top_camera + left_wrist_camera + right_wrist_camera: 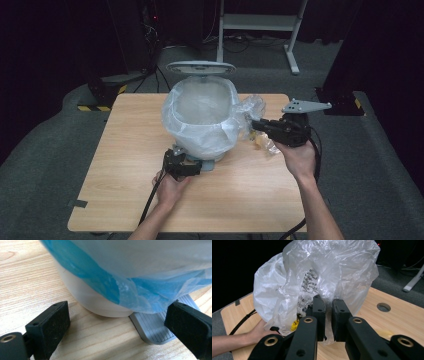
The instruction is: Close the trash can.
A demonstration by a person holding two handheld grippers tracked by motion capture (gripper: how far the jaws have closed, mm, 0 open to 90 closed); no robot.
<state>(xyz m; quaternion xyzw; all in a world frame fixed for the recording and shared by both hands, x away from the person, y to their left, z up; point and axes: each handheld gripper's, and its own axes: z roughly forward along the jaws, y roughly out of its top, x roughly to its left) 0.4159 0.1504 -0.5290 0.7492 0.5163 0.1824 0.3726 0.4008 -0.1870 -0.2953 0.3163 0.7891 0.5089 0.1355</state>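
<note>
A white pedal bin [207, 150] stands mid-table with its lid [200, 66] raised. A translucent plastic bag [202, 117] lines it and drapes over the rim. My left gripper [182, 166] rests on the table at the bin's front base, open. In the left gripper view, the open left gripper [117, 315] has wide jaws flanking the bin's base [100, 305] and grey pedal [155, 327]. My right gripper [260, 125] is at the bin's right side, shut on a bunched edge of the bag [324, 272]. In the right gripper view, film is pinched between the right gripper [328, 305] jaws.
The wooden table [125, 165] has open surface left and front of the bin. A small crumpled clear scrap [262, 142] lies under the right gripper. A round cable hole [383, 307] is in the tabletop. Behind the table stands a white frame [260, 22].
</note>
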